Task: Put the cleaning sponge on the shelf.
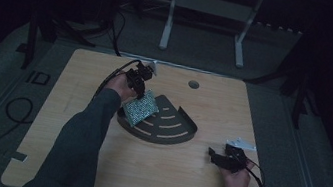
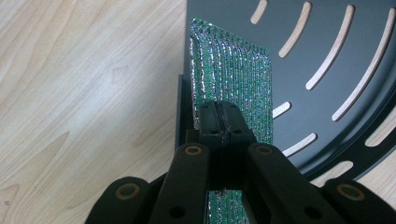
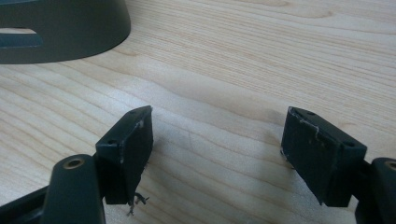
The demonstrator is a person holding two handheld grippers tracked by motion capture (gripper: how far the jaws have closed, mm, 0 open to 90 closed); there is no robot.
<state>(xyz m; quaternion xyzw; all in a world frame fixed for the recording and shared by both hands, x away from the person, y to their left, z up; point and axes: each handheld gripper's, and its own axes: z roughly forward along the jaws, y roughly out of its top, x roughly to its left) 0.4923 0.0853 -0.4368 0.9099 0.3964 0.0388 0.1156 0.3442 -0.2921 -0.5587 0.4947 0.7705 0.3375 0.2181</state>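
the right gripper rests spread wide on bare wood near the table's right front corner. beyond it, mid-table, the left gripper pinches a green glittery sponge tilted over the left straight edge of the dark slotted tray.

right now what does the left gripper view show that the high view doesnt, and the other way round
Left gripper view: the left gripper with its jaws pinched on the edge of the green sparkly pad, plus the pad's ribbed weave. High view: the right gripper, open, resting apart on the table, and a hole in the tabletop. Both: the pad, the dark slotted tray and the wood.
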